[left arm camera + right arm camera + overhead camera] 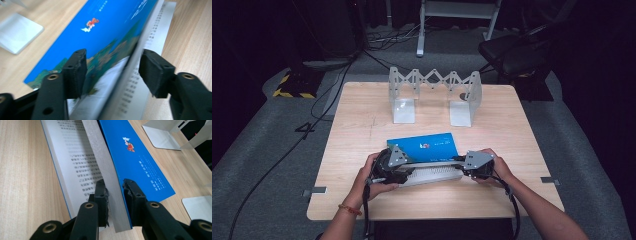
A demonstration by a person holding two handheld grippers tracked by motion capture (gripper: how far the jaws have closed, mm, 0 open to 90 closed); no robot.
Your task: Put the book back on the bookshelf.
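Observation:
A book with a blue cover (424,144) lies near the front middle of the wooden table (362,115), partly opened, with printed pages (75,157) facing up. My right gripper (116,190) is at the book's right end (460,165), shut on a thick block of pages plus the blue cover (140,162), holding that block tilted up. My left gripper (115,67) is at the book's left end (409,169). Its jaws stand wide apart on either side of the raised cover (105,32) and pages, not pressing them.
A white expanding bookend rack (434,95) stands at the back middle of the table, and its flat base plates (162,135) (17,32) lie just beyond the book. A dark chair (517,50) and cables sit on the floor behind.

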